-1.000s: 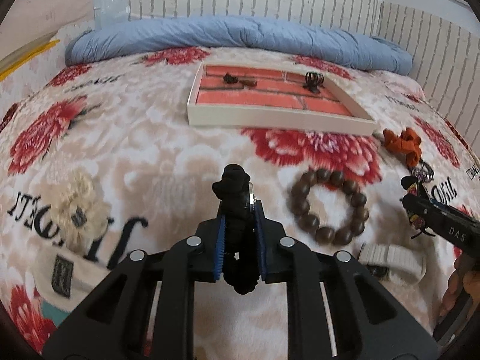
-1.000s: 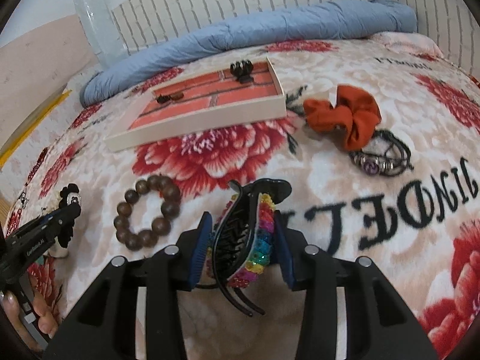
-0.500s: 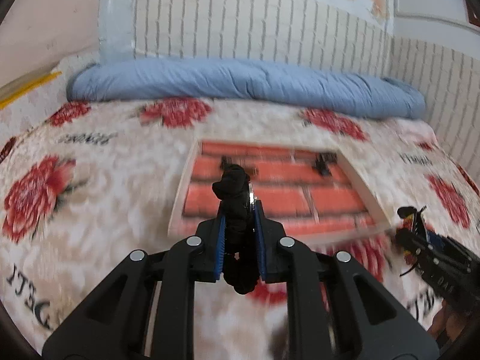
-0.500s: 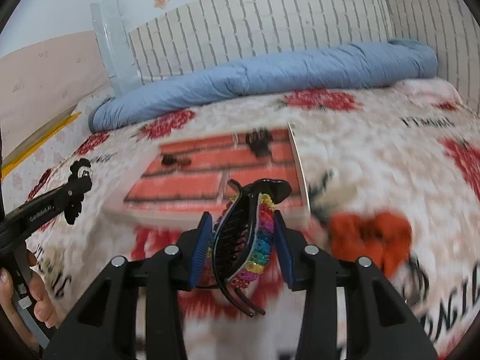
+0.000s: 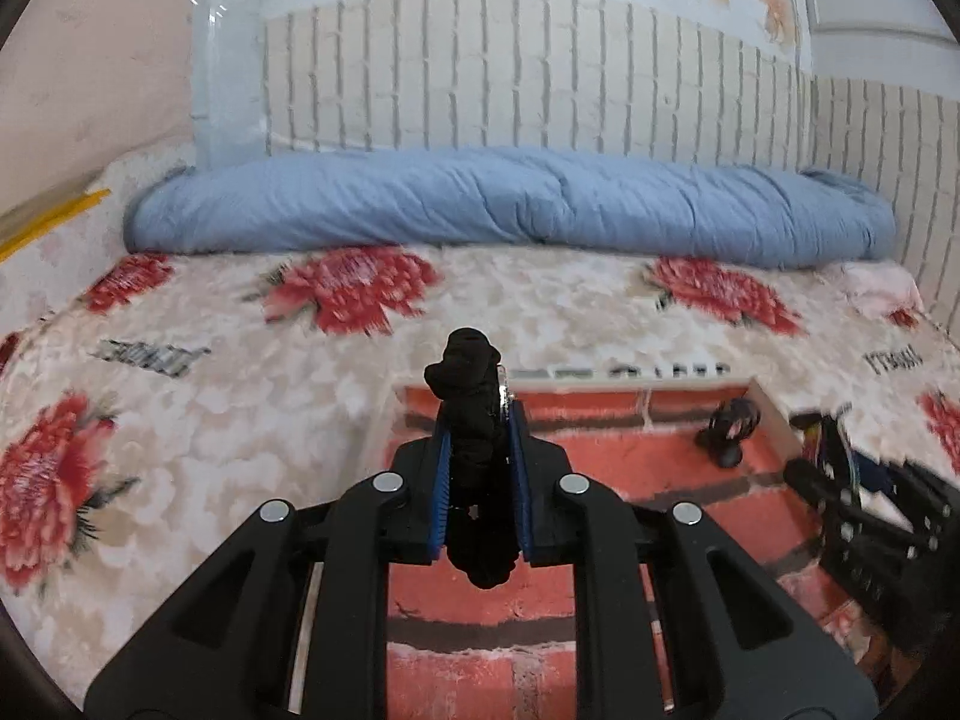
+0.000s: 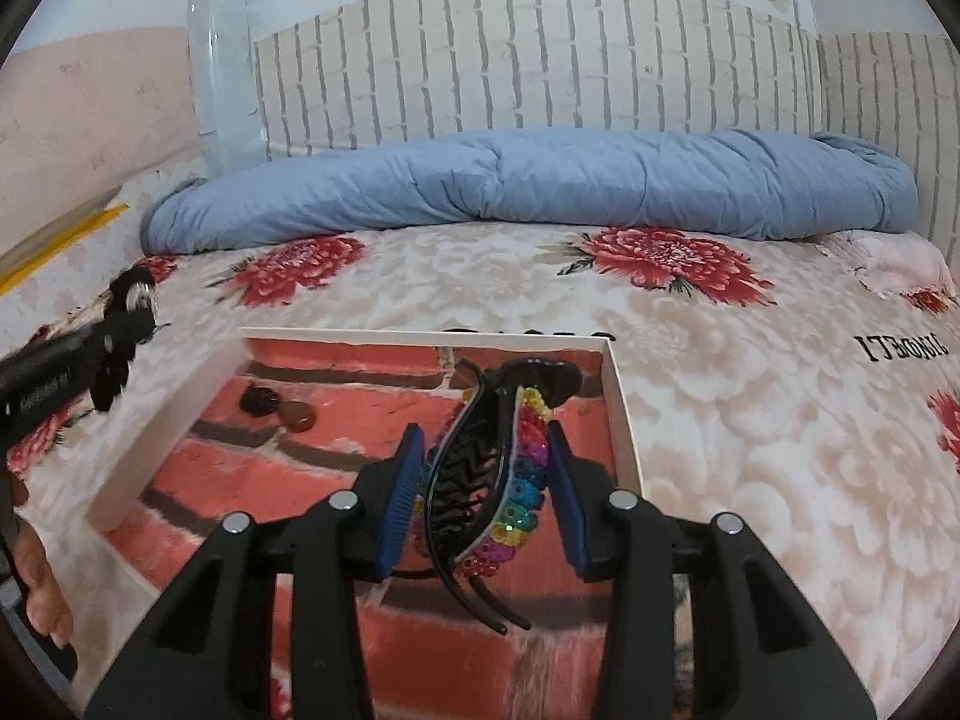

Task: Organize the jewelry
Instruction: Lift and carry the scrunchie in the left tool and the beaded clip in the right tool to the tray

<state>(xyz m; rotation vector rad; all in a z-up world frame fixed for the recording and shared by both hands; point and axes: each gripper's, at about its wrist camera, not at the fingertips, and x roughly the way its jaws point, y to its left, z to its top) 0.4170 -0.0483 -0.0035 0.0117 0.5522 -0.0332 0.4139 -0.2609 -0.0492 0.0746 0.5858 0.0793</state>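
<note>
A shallow white tray [image 5: 774, 405] [image 6: 624, 414] with a red brick-pattern floor lies on the flowered bedspread. My left gripper [image 5: 479, 456] is shut on a black scrunchie [image 5: 471, 396] and hangs over the tray's left part. My right gripper [image 6: 483, 480] is shut on a black hair claw with rainbow sequins [image 6: 510, 456], held above the tray's right half. Inside the tray lie a small black claw clip [image 5: 729, 429] and a dark and brown pair of small pieces [image 6: 279, 408]. From the right wrist view the left gripper [image 6: 129, 324] shows at the left edge.
A rolled blue quilt [image 5: 510, 204] [image 6: 540, 180] runs along the far side of the bed against a brick-pattern wall. Flowered bedspread [image 5: 180, 420] surrounds the tray. A person's fingers [image 6: 42, 594] show at the lower left of the right wrist view.
Both grippers travelled forward from the near part of the bed to above the tray, each keeping its piece. The bead bracelet, orange scrunchie and other loose items dropped out of view.
</note>
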